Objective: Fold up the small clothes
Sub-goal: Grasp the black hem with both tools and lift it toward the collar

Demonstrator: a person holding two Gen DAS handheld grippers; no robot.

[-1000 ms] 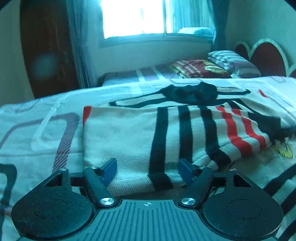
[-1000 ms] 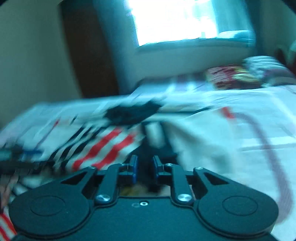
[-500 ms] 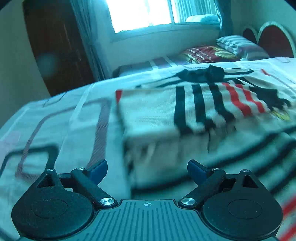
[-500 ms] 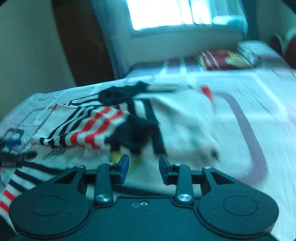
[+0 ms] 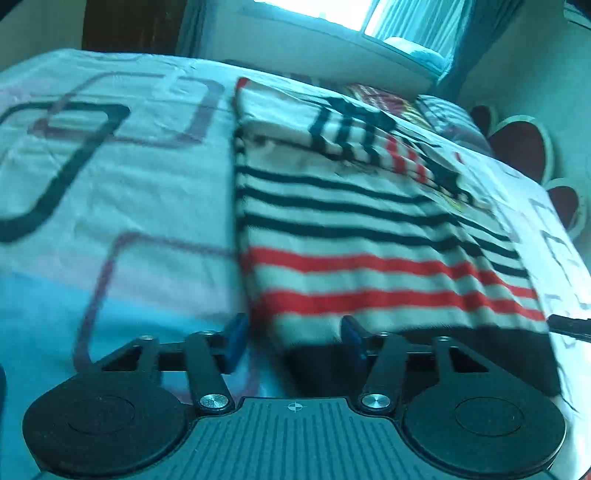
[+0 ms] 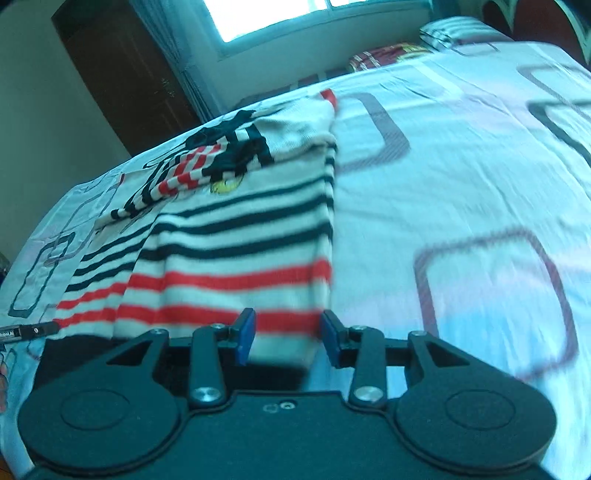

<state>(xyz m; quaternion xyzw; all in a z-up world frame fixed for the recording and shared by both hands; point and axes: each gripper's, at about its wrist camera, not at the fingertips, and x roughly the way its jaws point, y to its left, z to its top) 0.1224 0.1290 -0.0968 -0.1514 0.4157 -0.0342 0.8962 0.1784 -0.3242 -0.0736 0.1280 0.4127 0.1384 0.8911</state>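
Note:
A white sweater [image 5: 369, 236] with black and red stripes lies flat on the bed, both sleeves folded across its chest. My left gripper [image 5: 294, 339] hovers at the hem's left corner. Its jaws are closing with the cloth's edge between them, and the blue pads [image 5: 236, 338] stand clear of it. My right gripper [image 6: 288, 338] is at the hem's right corner of the sweater [image 6: 229, 236]. It is open, with the corner lying between its pads [image 6: 246, 334]. Each view shows the other gripper's tip at the frame's side.
The patterned bedsheet [image 6: 461, 177] spreads out on both sides of the sweater. Pillows [image 6: 388, 55] lie at the far end below a bright window [image 6: 273, 14]. A dark wooden wardrobe [image 6: 122, 74] stands left, and a scalloped headboard [image 5: 524, 147] is at the right.
Both grippers have pulled back from the folded sleeves to the sweater's hem. The right jaws have widened off the cloth. The left jaws widened, then narrowed around the hem corner.

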